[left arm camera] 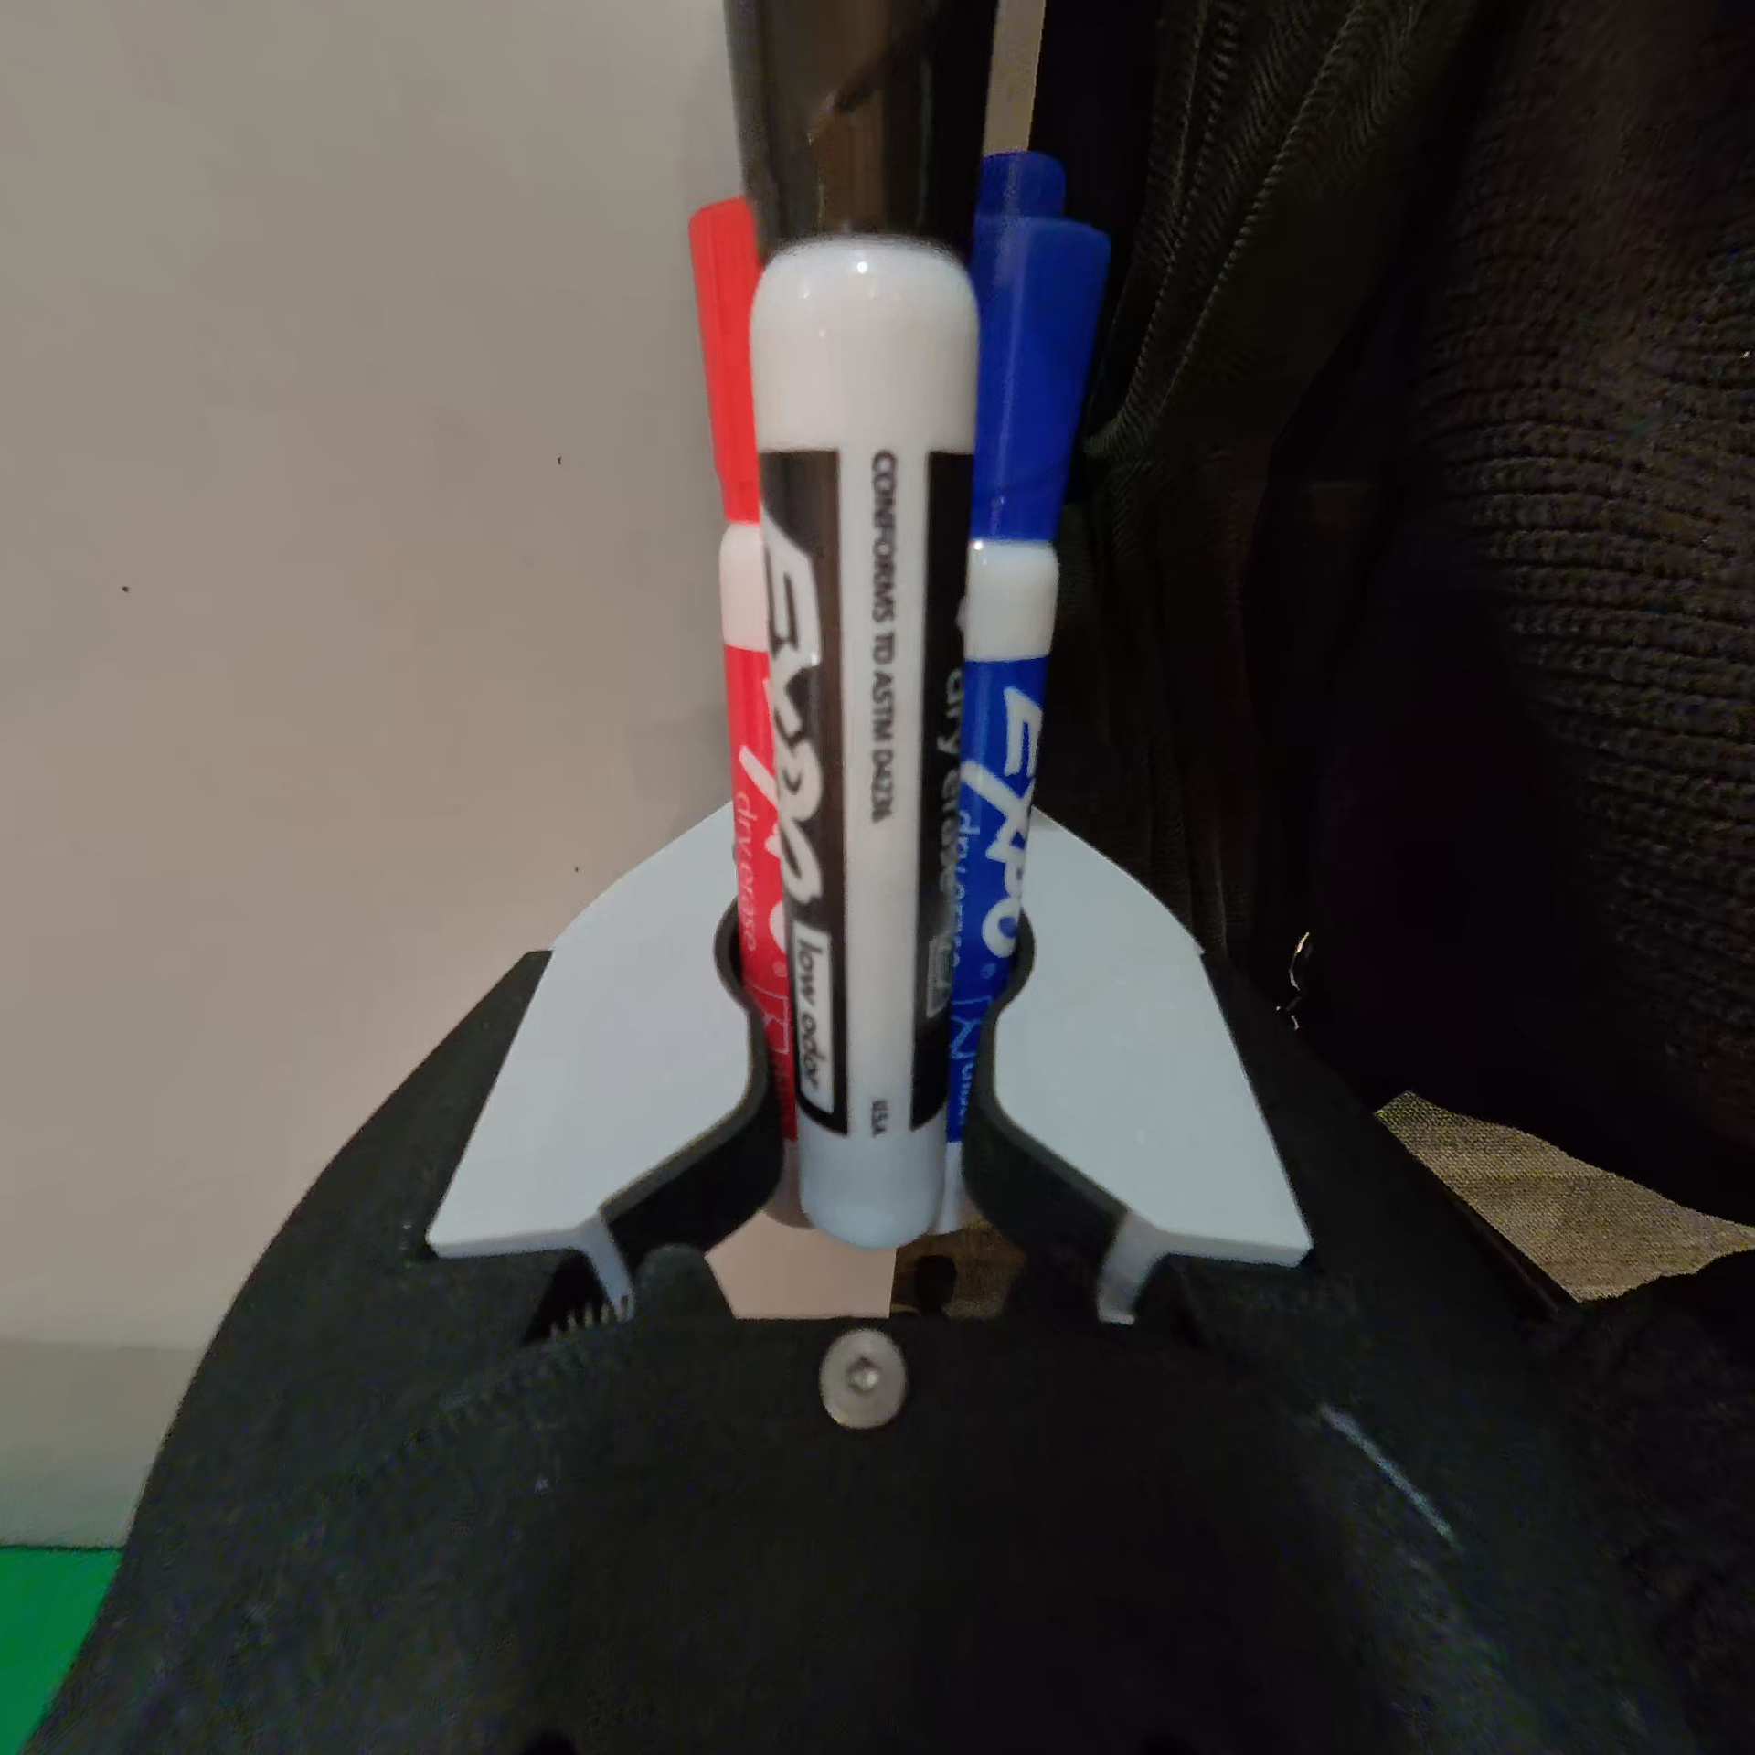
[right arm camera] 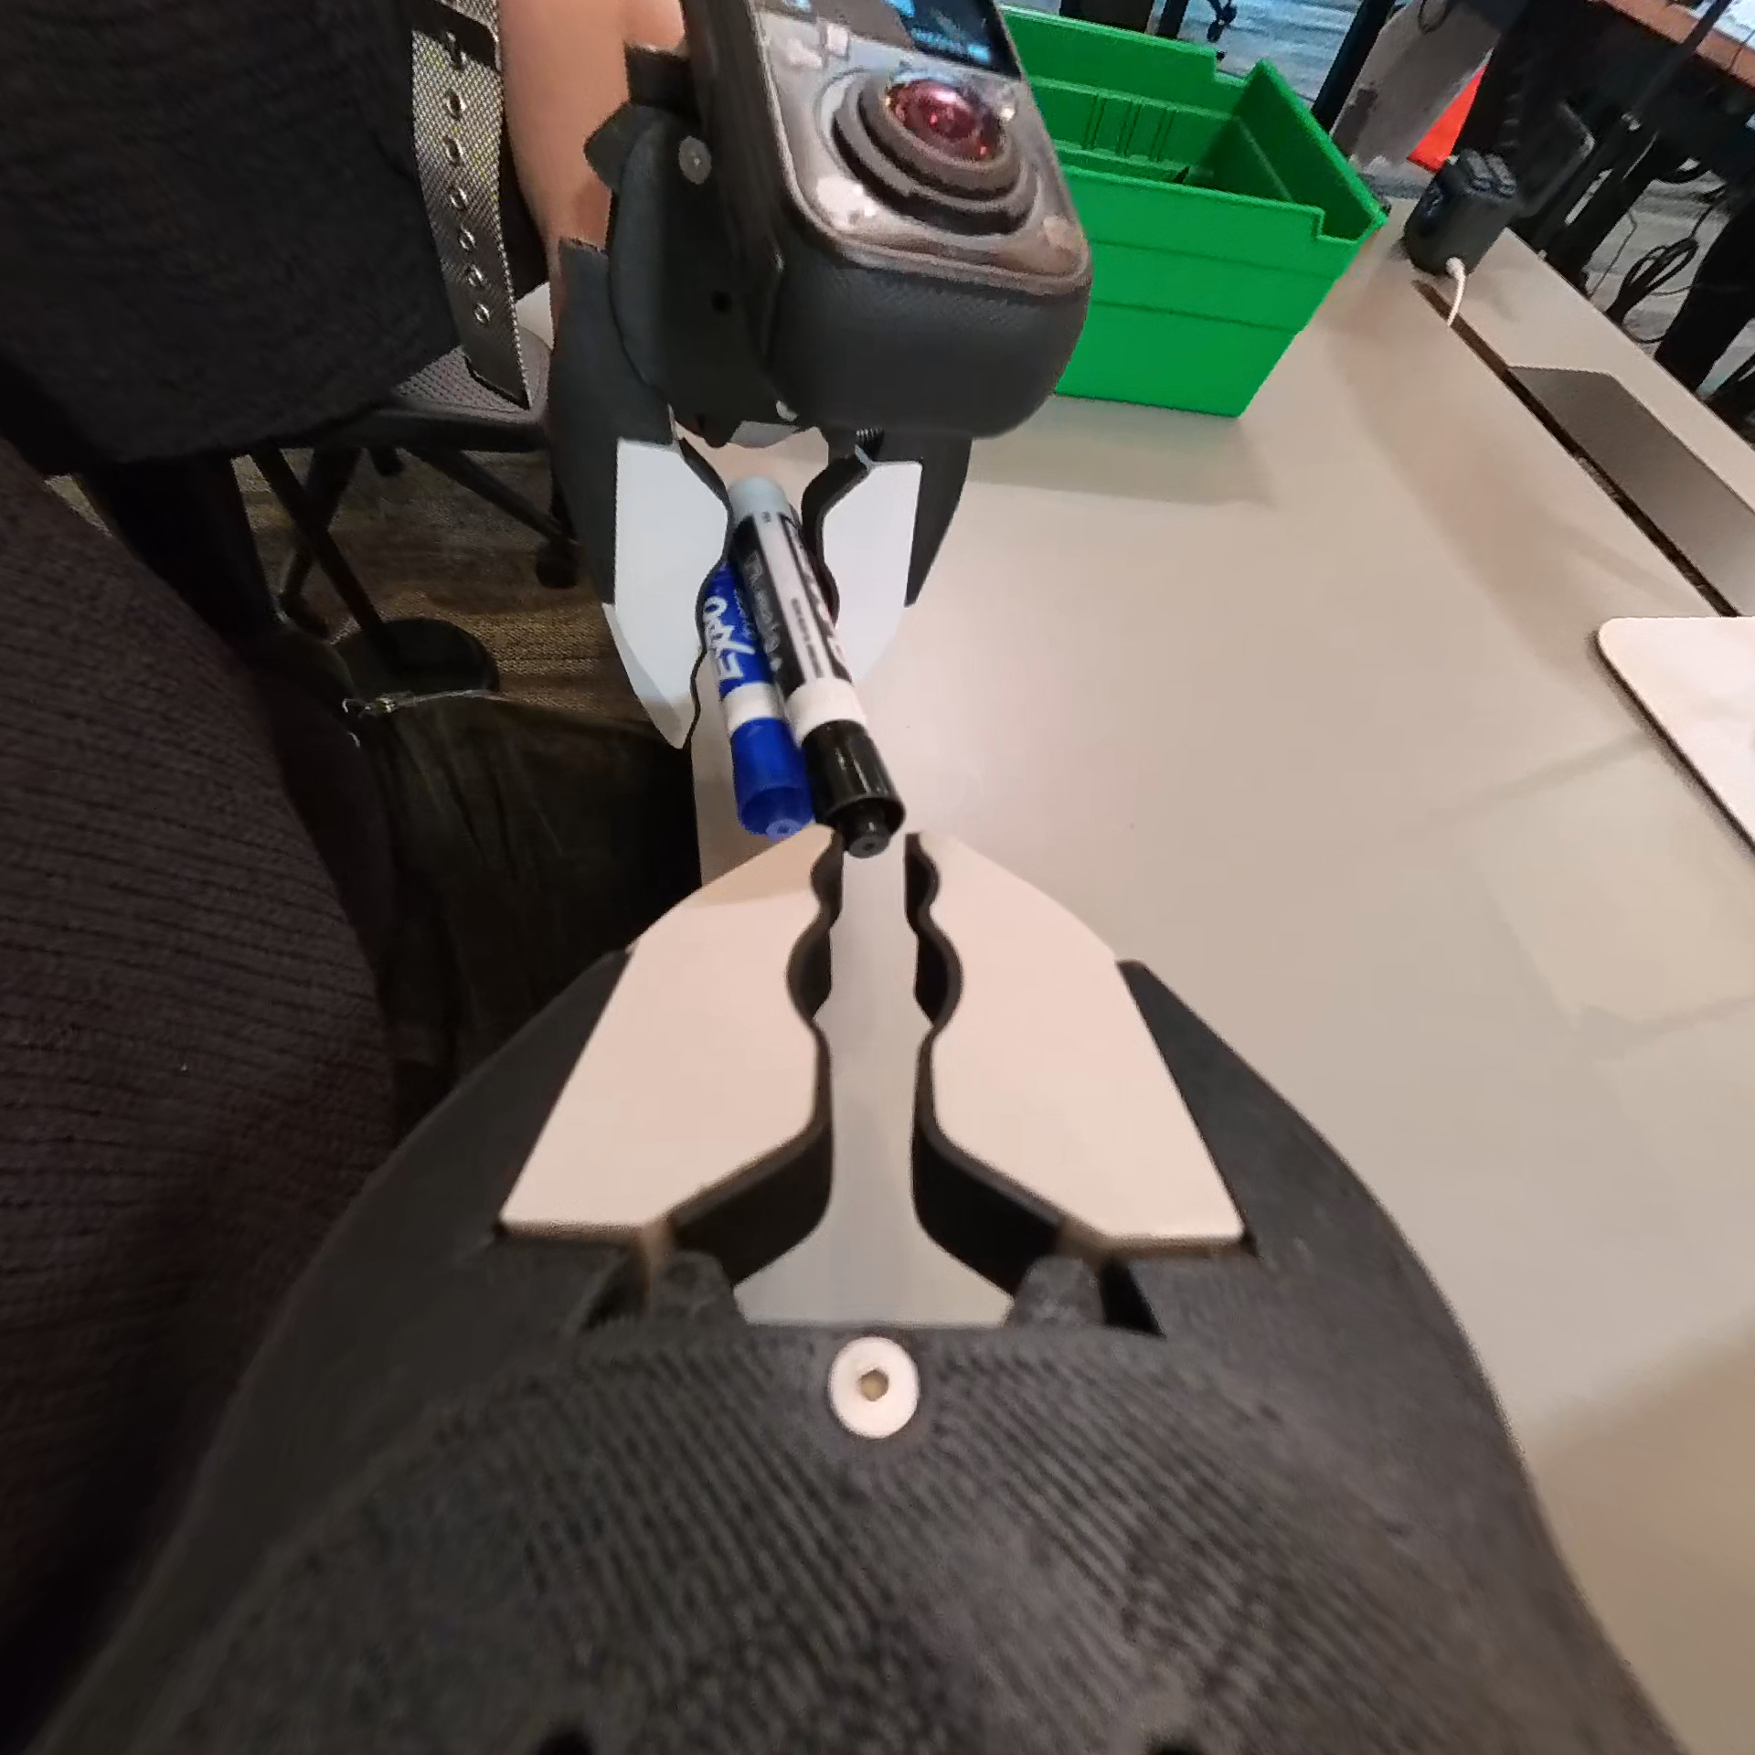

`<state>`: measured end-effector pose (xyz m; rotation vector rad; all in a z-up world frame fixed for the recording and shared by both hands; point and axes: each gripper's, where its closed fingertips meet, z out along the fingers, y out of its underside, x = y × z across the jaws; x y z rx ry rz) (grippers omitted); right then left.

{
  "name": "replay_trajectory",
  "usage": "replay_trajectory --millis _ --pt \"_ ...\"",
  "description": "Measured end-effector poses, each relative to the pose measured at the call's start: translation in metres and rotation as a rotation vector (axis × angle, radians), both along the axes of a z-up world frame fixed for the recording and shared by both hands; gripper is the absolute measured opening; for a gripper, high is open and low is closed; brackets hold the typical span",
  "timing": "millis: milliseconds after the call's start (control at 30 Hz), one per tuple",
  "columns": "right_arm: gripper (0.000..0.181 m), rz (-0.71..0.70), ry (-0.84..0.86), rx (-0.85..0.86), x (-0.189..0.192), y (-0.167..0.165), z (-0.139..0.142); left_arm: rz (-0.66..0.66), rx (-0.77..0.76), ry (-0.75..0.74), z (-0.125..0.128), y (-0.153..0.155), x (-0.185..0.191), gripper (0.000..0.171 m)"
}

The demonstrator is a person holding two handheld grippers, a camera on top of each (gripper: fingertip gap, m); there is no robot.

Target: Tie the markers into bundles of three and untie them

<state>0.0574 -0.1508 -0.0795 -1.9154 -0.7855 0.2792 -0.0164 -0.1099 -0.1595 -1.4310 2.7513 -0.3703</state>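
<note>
My left gripper (left arm camera: 878, 855) is shut on three markers held side by side: a red marker (left arm camera: 745, 665) on the left, a black marker (left arm camera: 869, 665) in front, and a blue marker (left arm camera: 1011, 665) on the right. I see no band around them. In the right wrist view the left gripper (right arm camera: 769, 698) holds the blue marker (right arm camera: 750, 684) and the black marker (right arm camera: 807, 627) over the table's near edge, caps pointing at me; the red one is hidden. My right gripper (right arm camera: 866, 855) is empty, its jaws a narrow gap apart, tips just short of the black cap.
A green bin (right arm camera: 1187, 247) stands at the back of the grey table (right arm camera: 1235, 760). A white flat pad (right arm camera: 1690, 703) lies at the right edge, and a black device with a cable (right arm camera: 1453, 209) sits beyond the bin. A person's dark clothing (right arm camera: 142, 855) fills the left. One gripper's finger ends stand about 12 centimeters off the other's.
</note>
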Motion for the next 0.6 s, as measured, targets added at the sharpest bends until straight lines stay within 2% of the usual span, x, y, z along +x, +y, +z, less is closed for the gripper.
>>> replay_trajectory --millis 600 --pt "0.011 0.016 -0.005 0.0 -0.012 0.002 -0.002 0.0 0.002 0.002 0.0 -0.001 0.0 0.049"
